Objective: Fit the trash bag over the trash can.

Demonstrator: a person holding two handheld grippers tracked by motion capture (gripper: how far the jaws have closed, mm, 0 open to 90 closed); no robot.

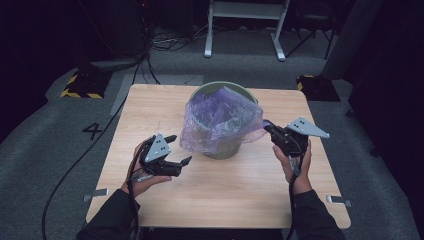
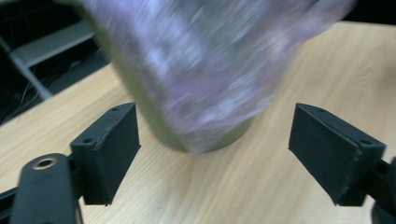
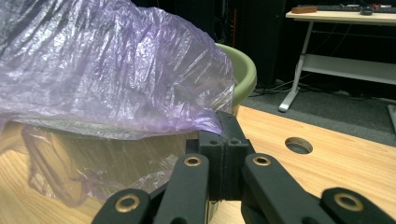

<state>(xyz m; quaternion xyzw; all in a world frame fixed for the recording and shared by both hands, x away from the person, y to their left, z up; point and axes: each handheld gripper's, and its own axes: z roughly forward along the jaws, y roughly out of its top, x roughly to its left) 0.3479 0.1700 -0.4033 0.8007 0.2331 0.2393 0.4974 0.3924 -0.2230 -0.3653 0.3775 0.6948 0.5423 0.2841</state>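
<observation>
Plastic film, thin and purple, makes up the bag [image 1: 220, 120] that drapes over the green bin [image 1: 222, 149] at the middle of the tabletop [image 1: 150, 110], its near and left side hanging loose down the bin's wall. I judge it very light, limp and slippery, quick to tear if tugged hard, and best taken by a pinched fold of its edge, not by the slack middle. The right gripper [image 1: 270, 129] already does this: its jaws are closed on the bag's right edge, just beside the bin's rim. The left gripper [image 1: 181, 149] sits near the bin's left side, jaws spread wide with nothing between them. The bin itself looks stiff and steady.
</observation>
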